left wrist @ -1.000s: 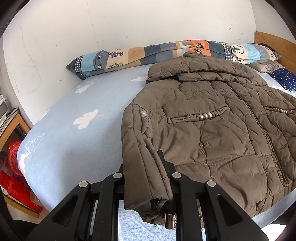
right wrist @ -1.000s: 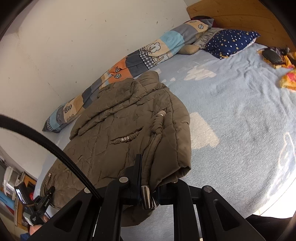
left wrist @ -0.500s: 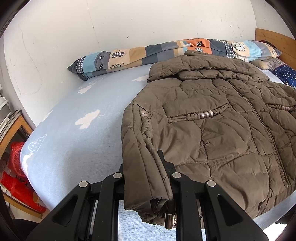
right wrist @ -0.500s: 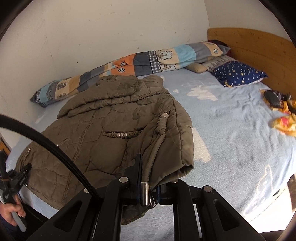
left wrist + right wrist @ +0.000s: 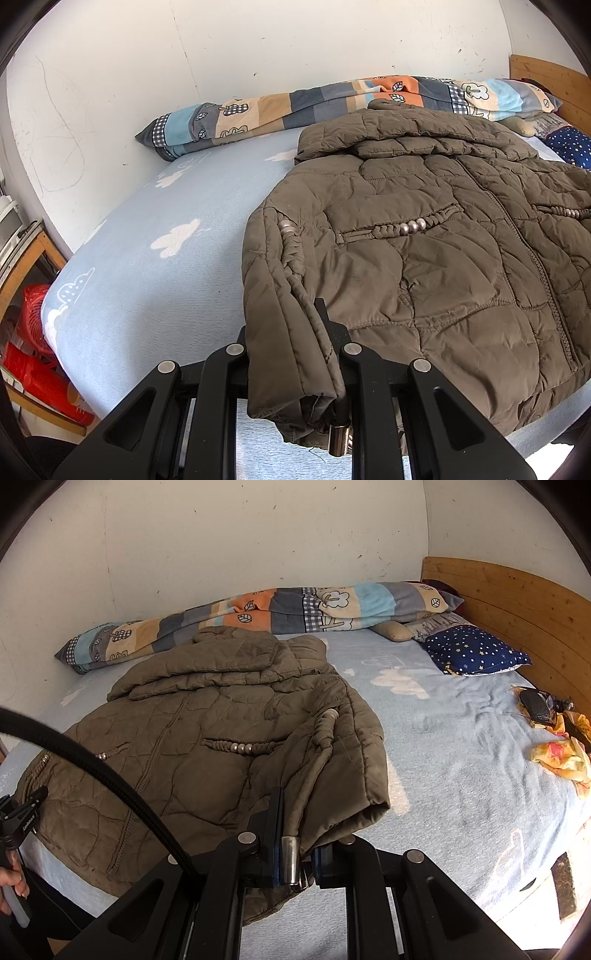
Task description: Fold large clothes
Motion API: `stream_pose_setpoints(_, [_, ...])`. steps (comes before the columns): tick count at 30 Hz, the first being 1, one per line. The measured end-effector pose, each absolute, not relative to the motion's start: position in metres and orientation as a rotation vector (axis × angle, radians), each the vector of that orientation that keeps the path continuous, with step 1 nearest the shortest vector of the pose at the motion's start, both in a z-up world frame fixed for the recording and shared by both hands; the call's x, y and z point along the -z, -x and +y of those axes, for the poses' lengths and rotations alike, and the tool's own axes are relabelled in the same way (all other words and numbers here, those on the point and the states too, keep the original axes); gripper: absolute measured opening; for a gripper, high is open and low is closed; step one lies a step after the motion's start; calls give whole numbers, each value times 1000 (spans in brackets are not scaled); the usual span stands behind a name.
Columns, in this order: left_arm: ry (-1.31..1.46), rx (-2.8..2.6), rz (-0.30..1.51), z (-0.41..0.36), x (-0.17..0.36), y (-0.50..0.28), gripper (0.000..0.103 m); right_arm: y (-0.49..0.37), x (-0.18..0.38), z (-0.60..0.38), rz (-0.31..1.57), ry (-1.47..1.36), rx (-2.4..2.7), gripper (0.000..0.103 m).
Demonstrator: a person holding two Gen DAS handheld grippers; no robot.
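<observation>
Jacket (image 5: pixel 424 258), an olive quilted one, lies front-up on the blue cloud-print bed (image 5: pixel 155 266), and both of its sleeve ends are already taken. Nearest in the left wrist view, the left hand-held gripper (image 5: pixel 295 354) is clamped narrow on the left cuff (image 5: pixel 291 387), with a metal-tipped cord hanging from the bundle. In the right wrist view the right hand-held gripper (image 5: pixel 295 849) is likewise pinched tight on the right cuff (image 5: pixel 332 812), a cord end (image 5: pixel 290 860) caught at the jaws.

From each cuff the sleeve runs straight away along the outer edge of the body, so the garment's long axis points from hem, at the near bed edge, up to the hood (image 5: pixel 236 653) by the rolled patchwork blanket (image 5: pixel 258 609). Its body lies between the two grips, inward of each. Neither hand is nearer; my guess is each sleeve must swing inward across the zip (image 5: pixel 535 266).
</observation>
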State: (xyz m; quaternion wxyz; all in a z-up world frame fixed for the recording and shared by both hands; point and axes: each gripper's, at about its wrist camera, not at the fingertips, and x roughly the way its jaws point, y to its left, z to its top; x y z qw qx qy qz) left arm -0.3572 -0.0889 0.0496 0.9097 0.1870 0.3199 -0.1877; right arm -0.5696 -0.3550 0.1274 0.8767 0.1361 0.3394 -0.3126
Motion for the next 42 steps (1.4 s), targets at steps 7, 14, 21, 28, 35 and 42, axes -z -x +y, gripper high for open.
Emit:
stream_pose_setpoints(7, [-384,387,659,-89,-50,357,19,569,-127,-354,707,-282,652,13])
stream_pose_setpoints(14, [-365,388,654,-86,-56,360,18,571,-132,-353,689,-287,650,13])
stream_pose_setpoints(21, [-316,400,644,-78,-73,366,18,579,-148,-351,649,-298,648,13])
stream_pose_setpoints(28, [-288,414,647,-69,-85,370,18,590,-156,-346,641,-294,643,13])
stream_pose_setpoints(35, [-260,423,641,-61,-97,369,18,597,-164,-347,630,-293,634,13])
stream_pose_setpoints(42, [-262,418,620,-63,-104,369,18,599,-170,-347,620,-281,629,13])
